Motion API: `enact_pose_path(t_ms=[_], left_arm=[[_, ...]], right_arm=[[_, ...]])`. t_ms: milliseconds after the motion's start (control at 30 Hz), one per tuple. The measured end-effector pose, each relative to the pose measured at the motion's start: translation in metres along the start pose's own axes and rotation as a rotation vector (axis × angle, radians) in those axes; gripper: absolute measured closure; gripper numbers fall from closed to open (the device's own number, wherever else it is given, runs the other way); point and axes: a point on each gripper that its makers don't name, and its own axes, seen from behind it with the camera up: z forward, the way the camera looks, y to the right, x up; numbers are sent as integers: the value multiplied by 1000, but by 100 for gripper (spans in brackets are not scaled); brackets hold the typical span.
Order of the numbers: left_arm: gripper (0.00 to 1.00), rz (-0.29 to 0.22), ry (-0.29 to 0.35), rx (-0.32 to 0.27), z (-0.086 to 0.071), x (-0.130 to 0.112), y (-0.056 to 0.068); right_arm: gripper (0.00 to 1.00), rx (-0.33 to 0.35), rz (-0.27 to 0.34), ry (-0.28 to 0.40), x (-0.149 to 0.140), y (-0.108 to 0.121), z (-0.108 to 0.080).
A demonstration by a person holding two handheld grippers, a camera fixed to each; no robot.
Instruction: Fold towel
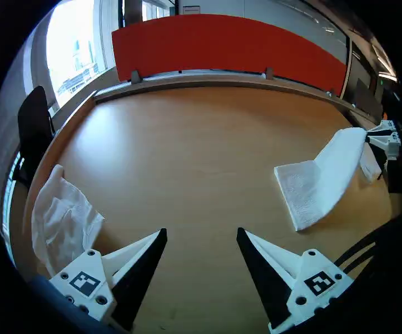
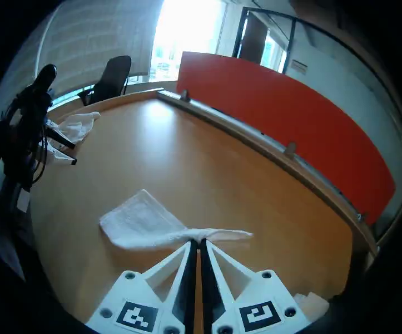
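Softness was the plainest trait of the towel (image 1: 312, 192) in the left gripper view. White, thin and limp, it lay at the right of the tabletop (image 1: 201, 145), its near part flat on the wood and its far end drawn up in a sagging band toward the right tool (image 1: 380, 136), small at the edge. It looked light and neither slippery nor fragile, a thing that would droop from wherever it was pinched, so a corner or hem seemed the sensible place to take it. The left tool (image 1: 201, 231) hung low over bare wood, its fingers spread wide with nothing between them, well apart from the towel. A crumpled cloth (image 1: 61, 217) sat at the left edge of the tabletop near a dark chair (image 1: 34, 128); a red partition (image 1: 228, 47) ran along the far side, with a bright window (image 1: 73, 50) beyond. In the right gripper view the right tool (image 2: 197, 244) had its fingers pressed together on a bunched edge of the towel (image 2: 142, 222), the rest fanning out flat to the left. The free corner farthest from that pinch looked the natural hold for the other tool. The smooth, pale-brown tabletop (image 2: 201, 161) would probably let the fabric slide easily. The crumpled cloth (image 2: 75, 127), the chair (image 2: 109, 78), the red partition (image 2: 289, 122) and the window (image 2: 187, 33) lay beyond.
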Motion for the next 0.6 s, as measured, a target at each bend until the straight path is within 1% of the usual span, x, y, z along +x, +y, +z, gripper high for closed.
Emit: enact_pose_path(t_ms=[300,600], left_arm=[[7,-2,5,0,1,4,0],[7,-3,6,-3,1,4,2]], right_arm=[[96,-12,-26,6,6,5,-11],[96,-3,-25,5,3,4,-11]])
